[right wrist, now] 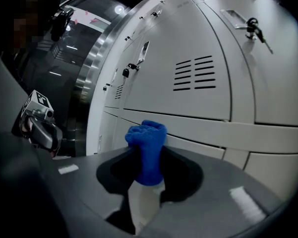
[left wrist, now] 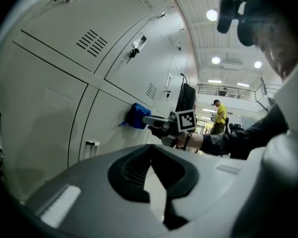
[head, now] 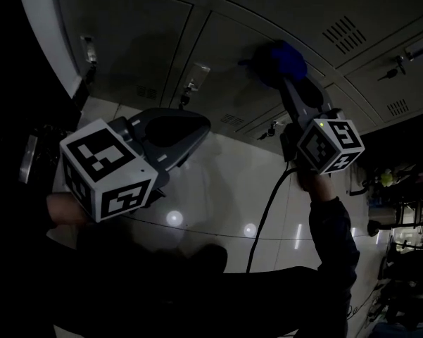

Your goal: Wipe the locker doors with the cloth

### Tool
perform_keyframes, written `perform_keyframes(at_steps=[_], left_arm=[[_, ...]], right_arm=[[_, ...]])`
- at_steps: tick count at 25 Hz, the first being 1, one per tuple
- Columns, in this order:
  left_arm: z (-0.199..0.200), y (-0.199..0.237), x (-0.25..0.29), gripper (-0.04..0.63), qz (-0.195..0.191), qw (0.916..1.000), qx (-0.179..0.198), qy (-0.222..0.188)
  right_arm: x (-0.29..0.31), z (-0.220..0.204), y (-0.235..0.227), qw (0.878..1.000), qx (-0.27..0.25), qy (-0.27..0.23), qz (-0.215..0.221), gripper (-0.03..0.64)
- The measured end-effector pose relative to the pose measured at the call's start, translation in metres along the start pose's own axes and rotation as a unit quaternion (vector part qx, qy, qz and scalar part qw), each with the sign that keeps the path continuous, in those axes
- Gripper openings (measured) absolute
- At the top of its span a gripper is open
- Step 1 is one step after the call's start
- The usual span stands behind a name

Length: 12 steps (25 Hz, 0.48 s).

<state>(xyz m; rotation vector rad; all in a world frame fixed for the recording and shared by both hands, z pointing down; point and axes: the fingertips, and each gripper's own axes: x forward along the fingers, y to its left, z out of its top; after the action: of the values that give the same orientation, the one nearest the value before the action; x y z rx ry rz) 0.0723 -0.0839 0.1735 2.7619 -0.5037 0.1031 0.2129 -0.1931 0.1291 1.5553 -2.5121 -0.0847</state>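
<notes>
A blue cloth (head: 282, 58) is pressed against a grey locker door (head: 218, 55), beside the seam between two doors. My right gripper (head: 286, 77) is shut on it, arm stretched up toward the lockers. In the right gripper view the cloth (right wrist: 148, 145) sticks out bunched between the jaws of the right gripper (right wrist: 147, 168), touching the door (right wrist: 213, 48) below a vent grille. My left gripper (head: 203, 123) hangs lower left, away from the doors, shut and empty. The left gripper view shows the left gripper (left wrist: 149, 151), the cloth (left wrist: 137, 116) and the right gripper's marker cube (left wrist: 186, 120).
The doors carry latches (head: 196, 74) and keys in locks (head: 397, 66). A black cable (head: 267, 210) hangs from the right gripper over the glossy floor (head: 218, 196). Equipment stands at the far right (head: 408, 217). A person in yellow (left wrist: 220, 114) stands far down the hall.
</notes>
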Motion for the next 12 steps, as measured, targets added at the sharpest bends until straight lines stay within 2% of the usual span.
perform_keyframes(at_steps=[12], left_arm=[[-0.008,-0.007,0.018,-0.003,-0.008,0.9998,0.01,0.015]], right_arm=[[-0.052,-0.019,-0.061,0.998,0.014,0.014,-0.064,0.115]])
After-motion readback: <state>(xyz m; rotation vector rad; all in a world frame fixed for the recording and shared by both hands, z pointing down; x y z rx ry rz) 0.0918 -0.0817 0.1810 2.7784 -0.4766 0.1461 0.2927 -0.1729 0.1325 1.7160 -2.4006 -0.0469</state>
